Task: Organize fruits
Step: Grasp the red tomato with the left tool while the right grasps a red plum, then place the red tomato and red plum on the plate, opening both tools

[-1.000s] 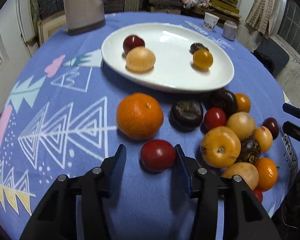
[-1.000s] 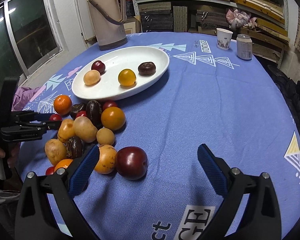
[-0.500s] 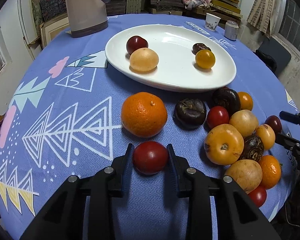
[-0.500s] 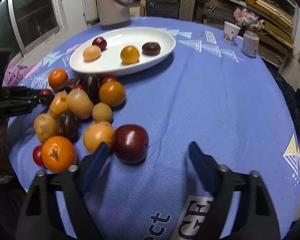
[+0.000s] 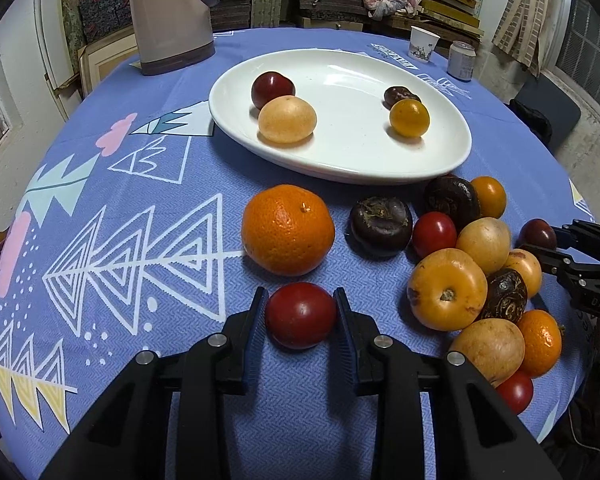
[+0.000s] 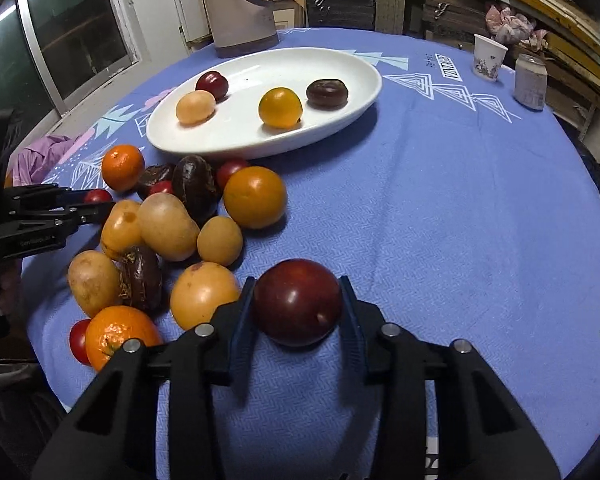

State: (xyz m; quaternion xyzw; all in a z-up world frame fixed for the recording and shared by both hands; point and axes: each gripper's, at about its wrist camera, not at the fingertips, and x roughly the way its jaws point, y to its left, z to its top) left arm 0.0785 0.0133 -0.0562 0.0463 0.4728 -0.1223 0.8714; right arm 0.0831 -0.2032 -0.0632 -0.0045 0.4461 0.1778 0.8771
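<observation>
Cluttered shelves (image 5: 380, 0), dark window (image 6: 72, 40)

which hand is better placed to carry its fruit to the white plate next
Left, probably: the left gripper is shut on the small red fruit. The right gripper is closing around the dark red plum. The white oval plate lies ahead.
</observation>
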